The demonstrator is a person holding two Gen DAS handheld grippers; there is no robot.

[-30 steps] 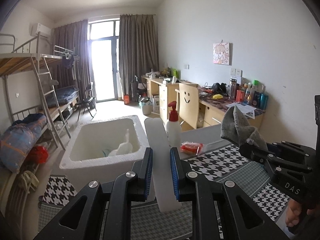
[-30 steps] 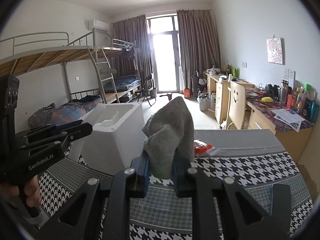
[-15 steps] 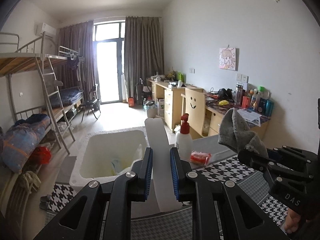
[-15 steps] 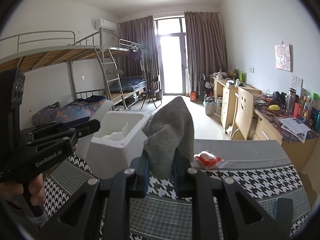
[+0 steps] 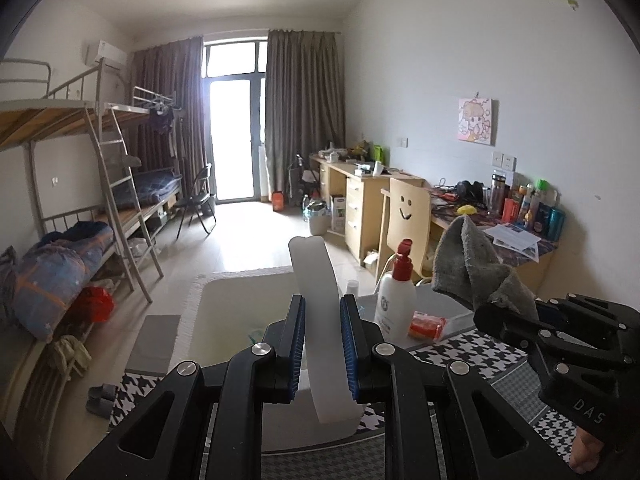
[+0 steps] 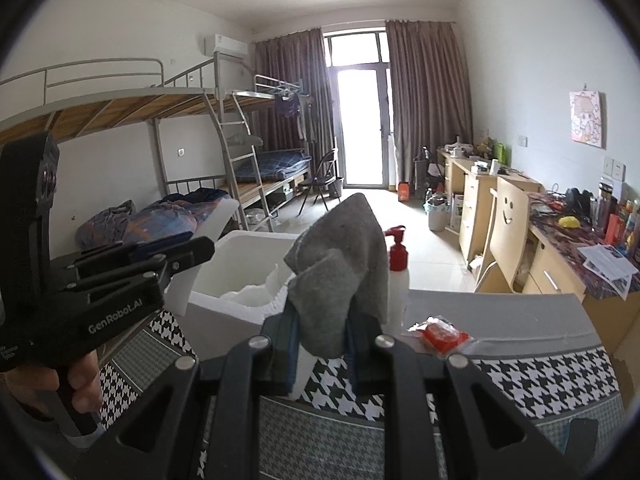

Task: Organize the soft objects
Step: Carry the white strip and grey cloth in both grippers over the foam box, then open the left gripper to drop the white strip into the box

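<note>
- The left gripper [image 5: 322,346] has its blue-padded jaws drawn in on a white foam strip [image 5: 316,280], which stands up between the pads and leans slightly away from the camera.
- The right gripper [image 6: 322,354] is clamped on a grey cloth [image 6: 340,276] — the soft fabric bunches above the jaws and rises to a peak, hiding part of the room behind it.
- Just beyond both grippers sits an open white foam box [image 6: 240,276] on the near table; in the left wrist view its hollow lies right behind the foam strip, with something pale and greenish at the bottom, too hidden to name.
- A white pump bottle with a red top [image 5: 396,300] stands upright just beside the box, on its right, and close to it lies a small red packet in clear wrap [image 6: 444,334].
- The table is covered with a black-and-white houndstooth cloth [image 6: 540,376].
- A hand [image 6: 80,380] grips the left gripper's handle at the lower left of the right wrist view.
- Farther off — metal bunk beds [image 6: 180,160] along the left wall, a folding chair [image 5: 198,200], and wooden desks [image 5: 360,196] crowded with bottles on the right.
</note>
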